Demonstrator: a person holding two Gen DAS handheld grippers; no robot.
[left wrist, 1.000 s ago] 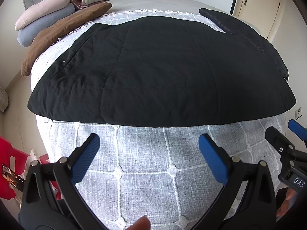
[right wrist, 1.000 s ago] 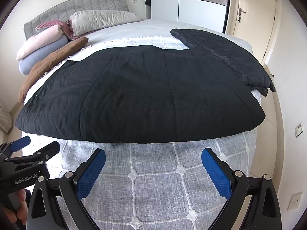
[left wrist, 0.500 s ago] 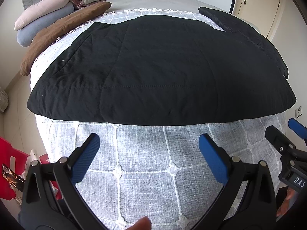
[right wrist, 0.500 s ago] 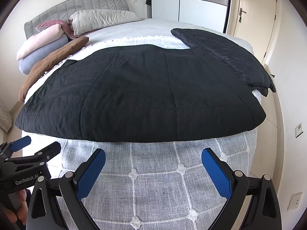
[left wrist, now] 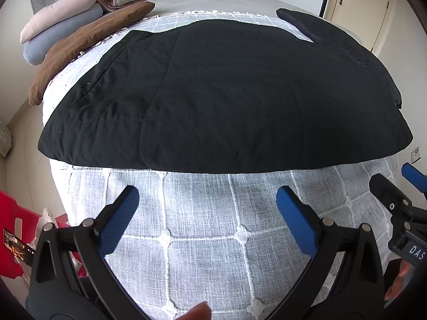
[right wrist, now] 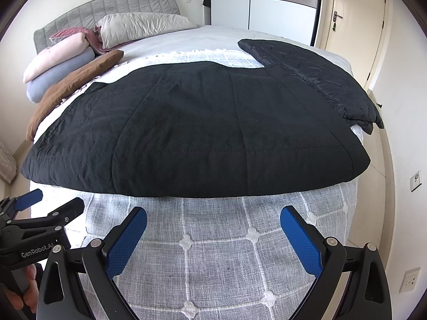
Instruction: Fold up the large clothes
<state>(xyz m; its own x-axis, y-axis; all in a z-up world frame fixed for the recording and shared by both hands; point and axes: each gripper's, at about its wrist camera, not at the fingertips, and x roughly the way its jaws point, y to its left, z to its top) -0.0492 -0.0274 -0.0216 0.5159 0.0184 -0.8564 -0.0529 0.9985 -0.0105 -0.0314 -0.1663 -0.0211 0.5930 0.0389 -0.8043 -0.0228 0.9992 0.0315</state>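
Black quilted garment [left wrist: 226, 93] lies flat; both grippers [left wrist: 206, 213] [right wrist: 213, 229] gape empty; only right view shows headboard [right wrist: 106, 5]

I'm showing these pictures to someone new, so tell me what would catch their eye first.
A large black quilted jacket lies spread flat across the middle of the bed, one sleeve reaching toward the far right edge. In front, both pairs of blue-padded tongs, left and right, hover open over the white grid-stitched bedspread, holding nothing. Rolled bedding is stacked by the grey headboard at far left.
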